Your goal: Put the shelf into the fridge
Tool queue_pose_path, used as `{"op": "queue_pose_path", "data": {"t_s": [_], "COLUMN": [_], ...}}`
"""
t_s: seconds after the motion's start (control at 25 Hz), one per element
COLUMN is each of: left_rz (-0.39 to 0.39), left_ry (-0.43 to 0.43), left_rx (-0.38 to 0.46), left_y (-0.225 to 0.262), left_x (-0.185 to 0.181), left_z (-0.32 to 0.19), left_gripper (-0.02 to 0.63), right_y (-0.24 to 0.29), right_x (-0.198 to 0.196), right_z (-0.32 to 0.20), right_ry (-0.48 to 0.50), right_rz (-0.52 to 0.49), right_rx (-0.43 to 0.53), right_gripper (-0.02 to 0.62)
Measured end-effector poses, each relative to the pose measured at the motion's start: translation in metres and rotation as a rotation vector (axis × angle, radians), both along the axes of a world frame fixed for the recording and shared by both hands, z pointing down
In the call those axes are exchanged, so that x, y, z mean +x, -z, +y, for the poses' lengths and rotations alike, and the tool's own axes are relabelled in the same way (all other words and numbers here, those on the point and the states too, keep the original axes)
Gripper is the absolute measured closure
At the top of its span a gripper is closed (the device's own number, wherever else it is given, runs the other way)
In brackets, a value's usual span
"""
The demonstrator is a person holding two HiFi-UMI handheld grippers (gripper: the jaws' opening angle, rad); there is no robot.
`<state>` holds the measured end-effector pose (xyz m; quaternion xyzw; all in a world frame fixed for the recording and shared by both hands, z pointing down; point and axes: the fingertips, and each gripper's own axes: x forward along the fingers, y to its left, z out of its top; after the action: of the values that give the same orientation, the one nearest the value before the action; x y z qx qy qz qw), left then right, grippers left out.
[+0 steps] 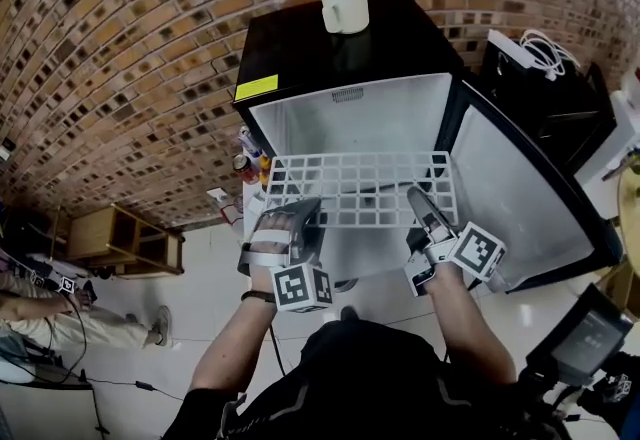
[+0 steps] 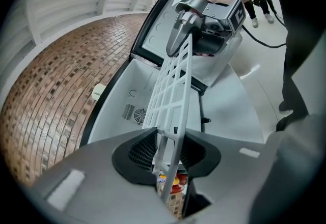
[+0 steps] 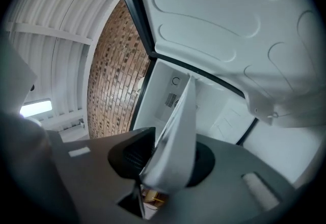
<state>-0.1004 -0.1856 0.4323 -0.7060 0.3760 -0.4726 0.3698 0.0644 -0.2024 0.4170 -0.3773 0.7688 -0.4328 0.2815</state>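
Between both pairs of jaws: shelf (image 1: 360,190).

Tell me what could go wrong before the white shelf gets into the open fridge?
1. The left hand-held gripper and the right hand-held gripper pinch only the near edge of the shelf, so its far end might dip or slip.
2. The shelf looks nearly as wide as the fridge opening, so a corner could catch on the open door or a wall.
3. A hard bump might shake the cup on top.
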Motion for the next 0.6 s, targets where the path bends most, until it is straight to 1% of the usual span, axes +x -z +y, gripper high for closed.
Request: {"op": "queue_pose_path", "data": {"t_s": [0.12,0.32,0.4,0.6], "left_rz": [0.022,0.042,0.046,0.056], "left_ry": [-0.024,-0.077,-0.089,-0.082], "left_rx": [-0.009,-0.015,-0.021,-0.036], "left_y": [-0.003,0.000,-0.003,-0.009], "left_x": [-0.004,-0.003,-0.003,0.001], "left_z": [-0.013,-0.030,-0.034,-0.039], "left_gripper": [0.508,0.509,0.509,0.508], "right_y": [-0.003,-0.008,-0.008,-0.016], "right_x": [-0.003,0.003,0.003,0.007], "right_z": [-0.009,-0.018,-0.021,-0.030], "right_ry": [-0.030,-0.096,-0.100,-0.081], "right_rz": [0.017,0.057,0.062,0.064], "right_rx": [-0.015,-0.032,-0.025,-0.058], "right_gripper": [0.497,0.497,0.497,0.497]}}
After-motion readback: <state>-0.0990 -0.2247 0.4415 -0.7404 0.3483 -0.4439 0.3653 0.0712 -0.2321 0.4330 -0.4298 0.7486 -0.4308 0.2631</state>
